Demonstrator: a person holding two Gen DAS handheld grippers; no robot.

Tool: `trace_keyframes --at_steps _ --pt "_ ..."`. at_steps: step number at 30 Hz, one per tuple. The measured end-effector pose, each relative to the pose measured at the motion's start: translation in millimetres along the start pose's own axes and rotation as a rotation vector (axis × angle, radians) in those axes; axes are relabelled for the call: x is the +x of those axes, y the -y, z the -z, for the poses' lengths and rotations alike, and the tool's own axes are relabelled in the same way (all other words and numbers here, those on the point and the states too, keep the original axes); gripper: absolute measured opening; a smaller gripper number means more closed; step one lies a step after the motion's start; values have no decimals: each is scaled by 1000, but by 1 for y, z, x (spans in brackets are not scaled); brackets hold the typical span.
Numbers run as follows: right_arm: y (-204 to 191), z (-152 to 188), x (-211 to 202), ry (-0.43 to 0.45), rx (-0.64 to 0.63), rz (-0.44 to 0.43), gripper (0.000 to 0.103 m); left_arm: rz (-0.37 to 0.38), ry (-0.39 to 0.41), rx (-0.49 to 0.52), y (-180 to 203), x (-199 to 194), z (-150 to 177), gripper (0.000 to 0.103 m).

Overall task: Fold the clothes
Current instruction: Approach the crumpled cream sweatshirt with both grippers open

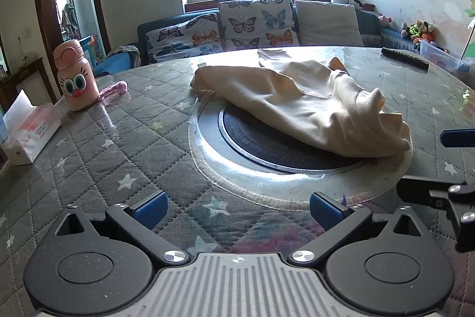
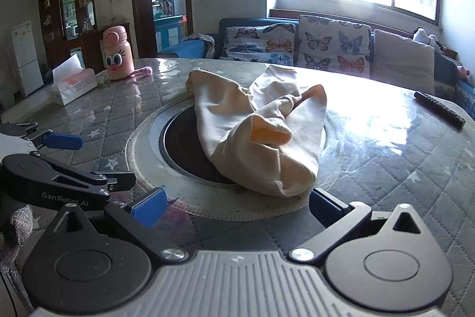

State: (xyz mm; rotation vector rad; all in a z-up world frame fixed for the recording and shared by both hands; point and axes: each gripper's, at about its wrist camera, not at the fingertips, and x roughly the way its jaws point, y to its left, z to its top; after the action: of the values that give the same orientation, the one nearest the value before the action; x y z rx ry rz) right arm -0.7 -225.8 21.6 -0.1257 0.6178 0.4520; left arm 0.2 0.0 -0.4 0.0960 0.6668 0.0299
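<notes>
Garment (image 1: 299, 100), cream, crumpled across round table's (image 1: 118, 138) dark centre disc (image 1: 267, 144). Left gripper (image 1: 236, 208) spread, empty; right gripper (image 2: 237, 208) spread, just short of cloth.

From my remote seat, the cream garment (image 1: 299, 106) reads as soft matt knit cloth, creased. The surface (image 1: 98, 150) is quilted grey fabric under a glossy clear film that throws glare. The round inset (image 1: 255, 141) has a shiny metal ring around a dark matt centre. My left hand-held gripper (image 1: 236, 208) shows matt black plastic, blue rubbery pads (image 1: 150, 208), bright metal screws.
</notes>
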Motion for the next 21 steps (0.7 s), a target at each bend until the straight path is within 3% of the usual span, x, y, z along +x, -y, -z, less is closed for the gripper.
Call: trace_keyframes --at_steps 21 --pt "-7 5 4 -32 6 -20 103 13 -14 6 1 6 0 103"
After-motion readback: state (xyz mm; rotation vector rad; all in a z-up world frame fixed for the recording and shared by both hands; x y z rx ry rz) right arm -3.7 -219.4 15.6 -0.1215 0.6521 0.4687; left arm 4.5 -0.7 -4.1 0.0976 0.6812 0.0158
